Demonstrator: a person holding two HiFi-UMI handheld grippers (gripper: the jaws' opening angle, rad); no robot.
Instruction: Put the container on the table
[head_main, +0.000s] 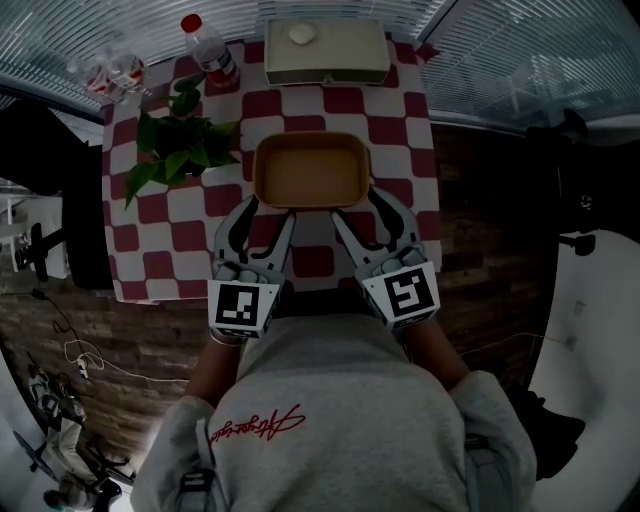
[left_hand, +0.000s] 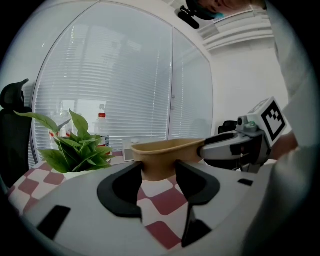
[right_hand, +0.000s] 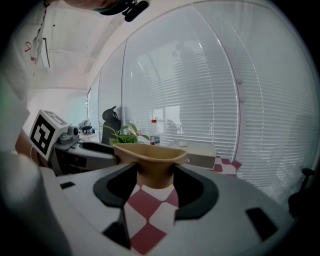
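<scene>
Evidently not finished yet. Gripping the container (head_main: 310, 170) at two near corners: left gripper (head_main: 268, 210) on the 7 o'clock corner, right gripper (head_main: 358, 207) on the 5 o'clock corner. Jaws of each pressed against the tan walls, with nothing else between them.

Holding it level over the middle of the checked desk (head_main: 400, 130) – leafy plant (head_main: 180, 140) at its 9 o'clock, bottle (head_main: 208, 50) at 11, cream box (head_main: 325, 50) at 12, all apart from it.

Hard to say from any view whether the base already meets the cloth. Going by the checks showing under it in both gripper views, probably hanging just above.

Done, as far as can be judged: gripped on both sides and placed over a free patch of cloth. Left to do: lower until the base sits flat, ease both pairs of jaws apart, then draw back toward 6 o'clock without dragging the rim.
</scene>
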